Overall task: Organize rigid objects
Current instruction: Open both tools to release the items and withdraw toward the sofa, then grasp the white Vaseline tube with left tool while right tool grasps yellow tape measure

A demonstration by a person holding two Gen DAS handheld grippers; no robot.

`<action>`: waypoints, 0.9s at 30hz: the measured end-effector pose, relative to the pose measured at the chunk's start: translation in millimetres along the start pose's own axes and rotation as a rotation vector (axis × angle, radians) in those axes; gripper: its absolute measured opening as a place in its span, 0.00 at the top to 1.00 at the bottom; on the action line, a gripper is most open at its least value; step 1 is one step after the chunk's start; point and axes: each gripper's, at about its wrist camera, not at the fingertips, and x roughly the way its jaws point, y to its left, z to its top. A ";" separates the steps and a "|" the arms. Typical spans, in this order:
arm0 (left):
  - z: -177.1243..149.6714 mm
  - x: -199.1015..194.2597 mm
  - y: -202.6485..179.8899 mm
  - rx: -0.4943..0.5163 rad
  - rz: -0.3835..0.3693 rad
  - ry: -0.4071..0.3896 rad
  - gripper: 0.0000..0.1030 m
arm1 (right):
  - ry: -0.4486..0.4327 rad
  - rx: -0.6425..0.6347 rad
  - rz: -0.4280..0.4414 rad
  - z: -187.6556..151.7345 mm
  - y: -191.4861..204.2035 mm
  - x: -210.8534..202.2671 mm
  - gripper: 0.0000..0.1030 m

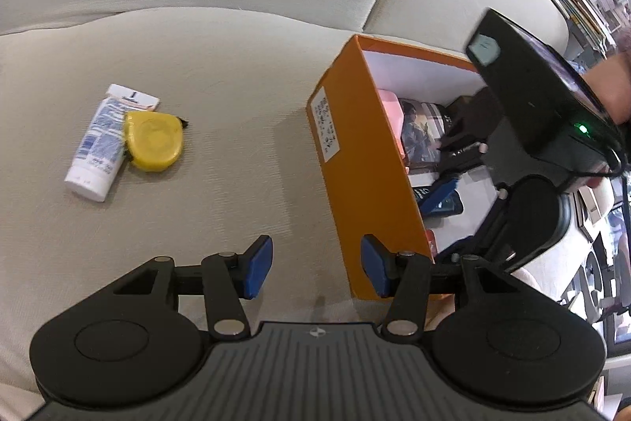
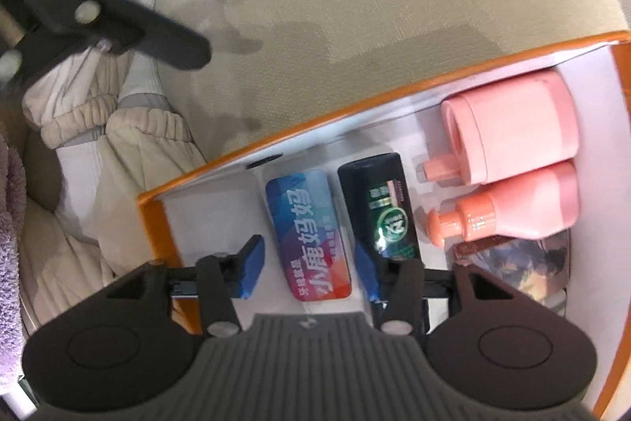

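Hovering w/ jaws apart & empty, right gripper (image 2: 305,269) sits over blue-red flat pack (image 2: 309,237) lying in orange cardboard box (image 2: 157,219); lift straight up, don't nudge neighbours. Left gripper (image 1: 315,269) also apart, empty.

Orange box (image 2: 299,133): matt cardboard. Pink bottles (image 2: 524,208): glossy plastic. Sofa cushion (image 1: 221,66): woven cloth, matt.
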 end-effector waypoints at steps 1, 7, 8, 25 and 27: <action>-1.1 -3.4 1.3 -0.002 0.005 -0.007 0.41 | -0.001 -0.001 -0.010 -1.8 3.7 -1.4 0.49; -6.7 -25.1 13.0 -0.020 0.036 -0.051 0.41 | -0.040 0.007 -0.122 -11.5 26.3 -18.4 0.49; -6.8 -27.4 15.6 -0.023 0.042 -0.057 0.41 | -0.058 0.011 -0.138 -12.4 30.4 -23.9 0.49; 1.3 -52.5 63.9 -0.105 0.109 -0.172 0.42 | -0.463 0.118 -0.311 62.7 49.8 -102.0 0.50; 5.0 -51.9 69.0 -0.101 0.123 -0.176 0.42 | -0.492 0.178 -0.334 77.7 49.5 -95.5 0.50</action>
